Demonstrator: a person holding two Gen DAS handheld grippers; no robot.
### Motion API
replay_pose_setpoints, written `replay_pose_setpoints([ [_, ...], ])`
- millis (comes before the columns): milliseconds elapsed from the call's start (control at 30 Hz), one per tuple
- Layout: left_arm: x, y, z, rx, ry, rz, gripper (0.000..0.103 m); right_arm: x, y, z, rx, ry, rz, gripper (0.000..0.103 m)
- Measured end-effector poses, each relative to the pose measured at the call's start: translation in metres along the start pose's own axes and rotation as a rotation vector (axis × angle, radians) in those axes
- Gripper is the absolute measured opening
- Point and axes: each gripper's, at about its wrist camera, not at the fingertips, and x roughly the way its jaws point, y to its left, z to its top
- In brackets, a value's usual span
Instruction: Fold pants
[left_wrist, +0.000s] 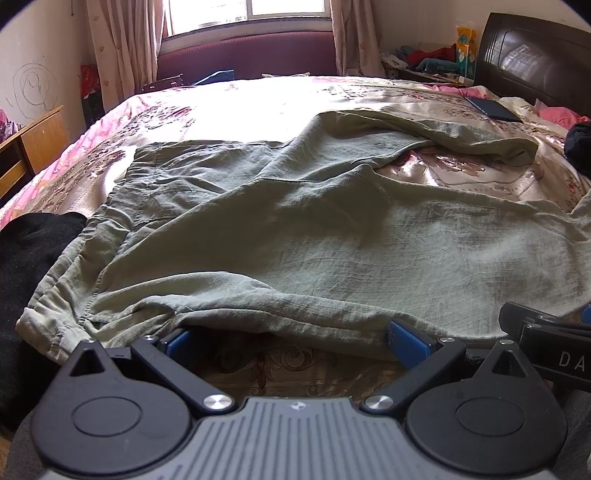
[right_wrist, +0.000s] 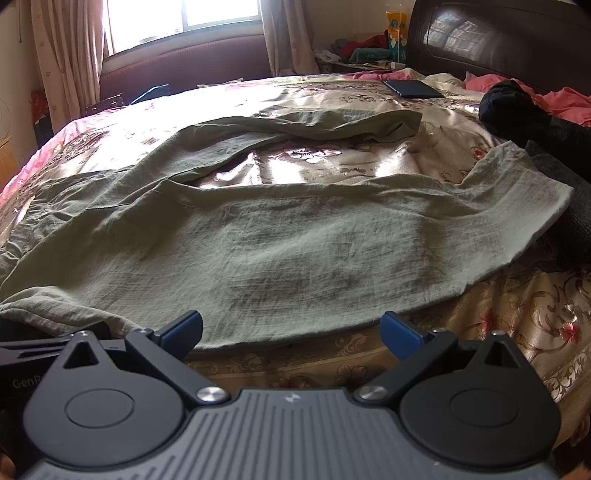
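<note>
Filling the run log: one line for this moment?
olive-green linen pants spread flat on floral bedspread | left gripper open at near hem | right gripper open

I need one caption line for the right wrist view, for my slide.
Open right gripper at the near edge of olive pants spread on a floral bedspread.

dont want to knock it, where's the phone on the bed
The phone lies at the bed's far right in both views, near the headboard, beyond the green pants' far leg.

Legible text: "DA", white letters, cut off at frame edge, on the right tongs (left_wrist: 554, 332) body in left wrist view. "GenR", faint and cut off, on the left tongs (right_wrist: 55, 347) body in right wrist view.
</note>
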Motion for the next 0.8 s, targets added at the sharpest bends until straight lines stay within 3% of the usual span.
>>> replay_pose_setpoints([
  [800,-0.0008,-0.0009,0.0009,0.007,-0.002,0.009,0.103,0.0007,0.0000,0.0005,0.001,0.004,0.001,0.101],
])
